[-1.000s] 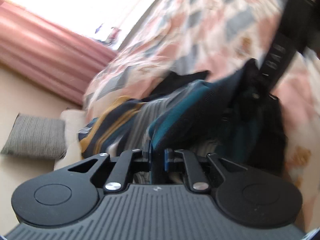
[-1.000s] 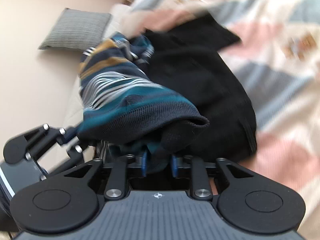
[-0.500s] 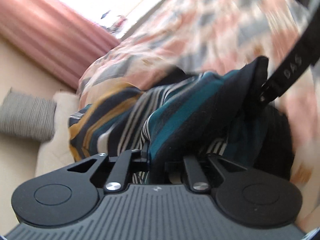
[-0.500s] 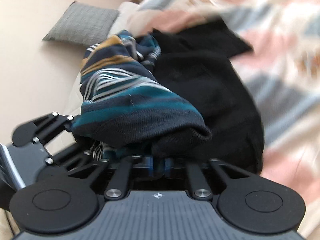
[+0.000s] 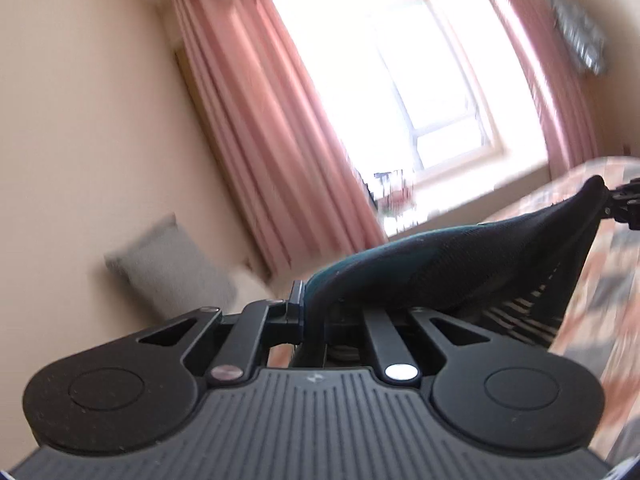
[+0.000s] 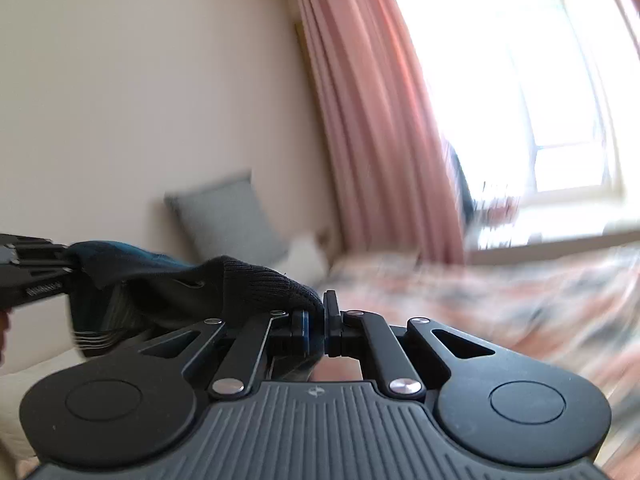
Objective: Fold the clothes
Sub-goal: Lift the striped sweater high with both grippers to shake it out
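Observation:
A dark knit sweater with teal and white stripes [image 5: 460, 272] hangs stretched between both grippers, lifted above the bed. My left gripper [image 5: 314, 312] is shut on one end of its dark hem. My right gripper [image 6: 316, 324] is shut on the other end of the sweater [image 6: 256, 284]. The right gripper shows at the far right of the left wrist view [image 5: 626, 208]; the left gripper shows at the far left of the right wrist view [image 6: 32, 272]. The rest of the sweater hangs below, mostly hidden.
A bed with a pink and grey patterned cover [image 6: 500, 300] lies below and to the right. A grey cushion [image 6: 228, 220] leans on the beige wall. Pink curtains [image 5: 280, 140] frame a bright window [image 5: 420, 88].
Both grippers have lifted and tilted up with the sweater; the views swung from the bed and the black garment to the wall, curtains and window. The sweater is now pulled out between them.

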